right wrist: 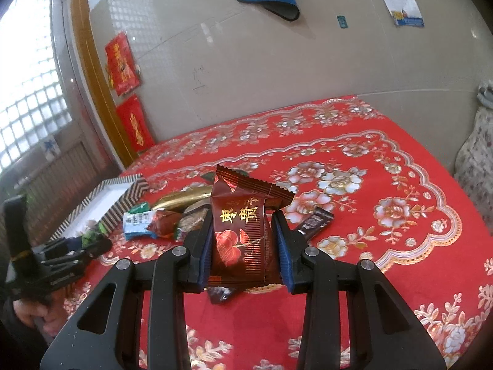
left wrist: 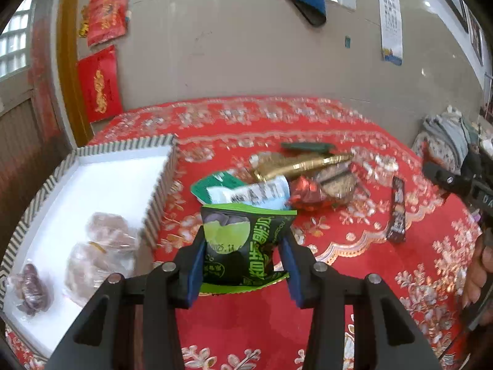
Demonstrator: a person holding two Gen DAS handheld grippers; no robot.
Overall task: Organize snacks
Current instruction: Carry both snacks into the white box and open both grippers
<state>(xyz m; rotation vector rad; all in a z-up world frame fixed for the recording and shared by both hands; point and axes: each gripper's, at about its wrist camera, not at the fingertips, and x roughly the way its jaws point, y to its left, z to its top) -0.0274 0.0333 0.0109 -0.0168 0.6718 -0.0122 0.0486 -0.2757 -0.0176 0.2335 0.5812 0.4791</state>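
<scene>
The left hand-held gripper is pinching a green snack packet between its blue pads, holding it upright above the red floral surface. The striped-rimmed tray is lying at about ten o'clock from it, already carrying three clear-wrapped brownish snacks; the packet is probably being held up so it can go over the tray's raised wall. In the right wrist view, the right hand-held gripper is squeezing a dark red packet with gold characters, likewise lifted off the cloth. The unsorted pile is sitting at about eleven o'clock from that packet, close beside the tray's near corner: a gold wrapper, a white-and-green pouch, a red foil sweet and a round brown cake, with a dark bar lying apart at two o'clock. Judging by this, sorting is only partly along, with both hands carrying one item each to save trips.
</scene>
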